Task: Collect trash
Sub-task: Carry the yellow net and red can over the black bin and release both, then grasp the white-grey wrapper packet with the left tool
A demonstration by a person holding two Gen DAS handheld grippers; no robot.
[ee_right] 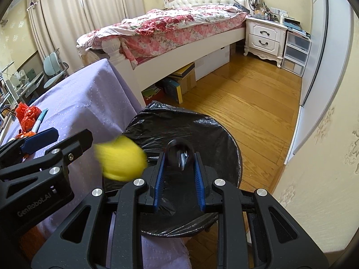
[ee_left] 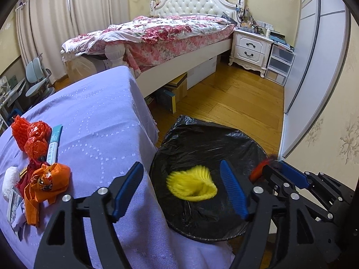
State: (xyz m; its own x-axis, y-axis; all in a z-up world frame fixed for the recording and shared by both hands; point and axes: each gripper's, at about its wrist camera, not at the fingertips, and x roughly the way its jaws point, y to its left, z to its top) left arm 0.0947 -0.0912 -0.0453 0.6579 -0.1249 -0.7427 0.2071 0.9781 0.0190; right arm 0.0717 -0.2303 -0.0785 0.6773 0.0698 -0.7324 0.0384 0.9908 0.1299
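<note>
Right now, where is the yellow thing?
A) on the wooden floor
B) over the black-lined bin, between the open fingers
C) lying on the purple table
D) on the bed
B: the yellow thing shows blurred above the bin, loose between the left gripper fingers, which stand wide apart and do not touch it.

Two hand-held grippers side by side: the left gripper (ee_left: 182, 189) holds its jaws spread wide with nothing between them, while the right gripper (ee_right: 179, 174), just beside it, has its jaws narrowed, pads roughly parallel.
</note>
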